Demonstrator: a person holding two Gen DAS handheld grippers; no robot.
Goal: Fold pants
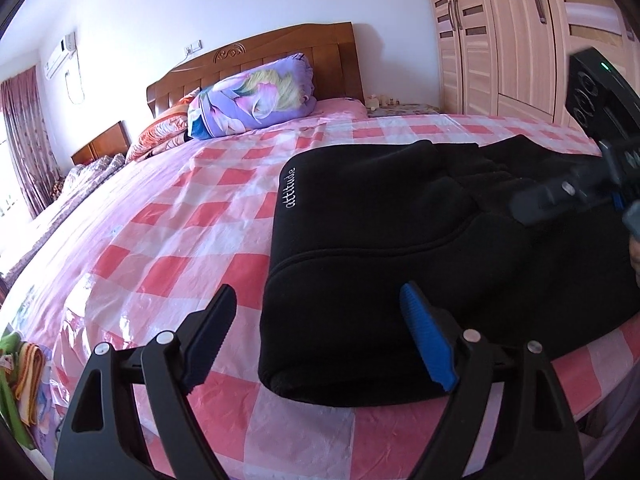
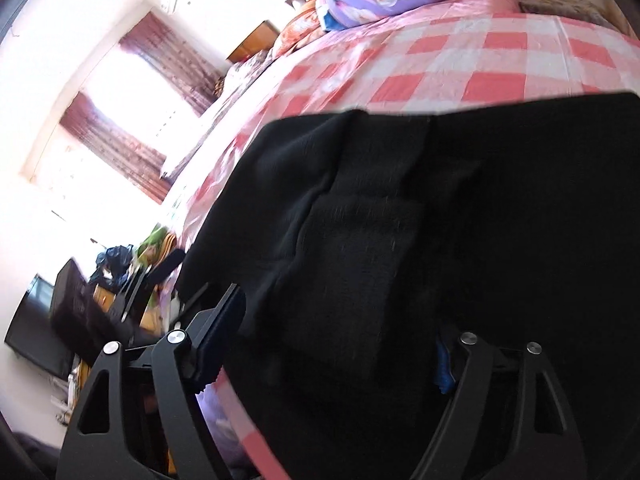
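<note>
Black pants (image 1: 400, 220) with white "attitude" lettering lie folded into a thick block on the pink checked bed sheet (image 1: 180, 220), near the bed's front edge. My left gripper (image 1: 320, 340) is open at the block's near left corner, its blue pad above the fabric and the other finger over bare sheet. In the right wrist view the pants (image 2: 500, 200) fill the picture. My right gripper (image 2: 328, 344) stands wide with a thick fold between its jaws, and the fabric half hides its blue pad. One of its fingers (image 1: 540, 200) shows over the pants' right side.
A rolled purple floral quilt (image 1: 256, 100) and pillows lie against the wooden headboard (image 1: 260, 56). A wardrobe (image 1: 500, 40) stands behind the bed at right. Green and orange cloths (image 1: 20, 368) hang at the bed's left edge. A dark screen (image 2: 36, 340) and clutter sit beyond it.
</note>
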